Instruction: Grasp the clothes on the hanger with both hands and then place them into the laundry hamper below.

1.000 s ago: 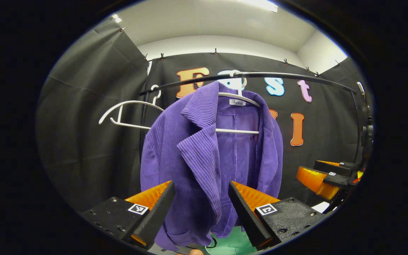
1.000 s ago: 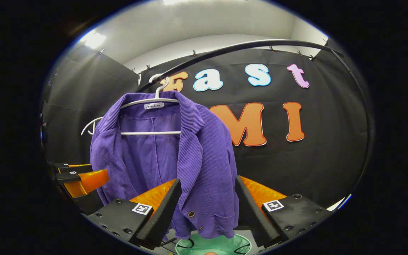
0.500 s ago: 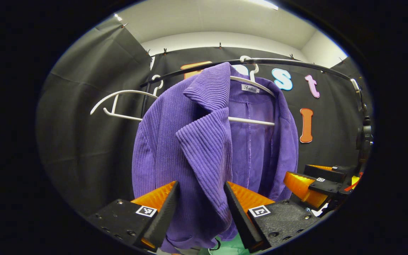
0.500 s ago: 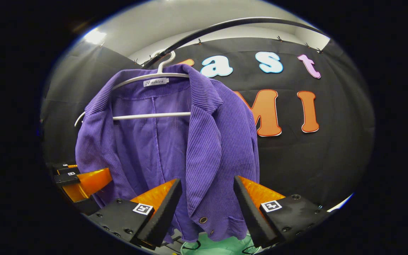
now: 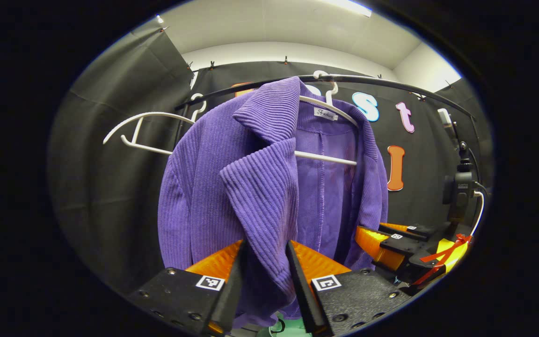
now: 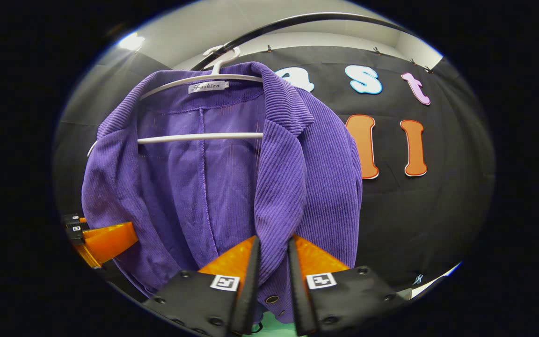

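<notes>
I see one purple jacket [image 5: 232, 187] hanging open on a white hanger [image 5: 328, 159] from the black rail [image 5: 391, 84]. My left gripper [image 5: 265, 276] has its two fingers nearly closed around the front edge of one lapel, cloth pinched between them. My right gripper [image 6: 272, 276] is closed just as far on the other front edge, just above a button [image 6: 272, 298].

In the left gripper view the right gripper sits low beside the jacket's far hem, with a camera stand [image 5: 459, 187] behind it. A second hanger [image 5: 134, 131], bare, hangs on the same rail well apart from the jacket. A sliver of the green hamper [image 5: 293, 327] shows directly below the jacket's hem. Black wall cloth [image 6: 438, 210] lies behind the jacket.
</notes>
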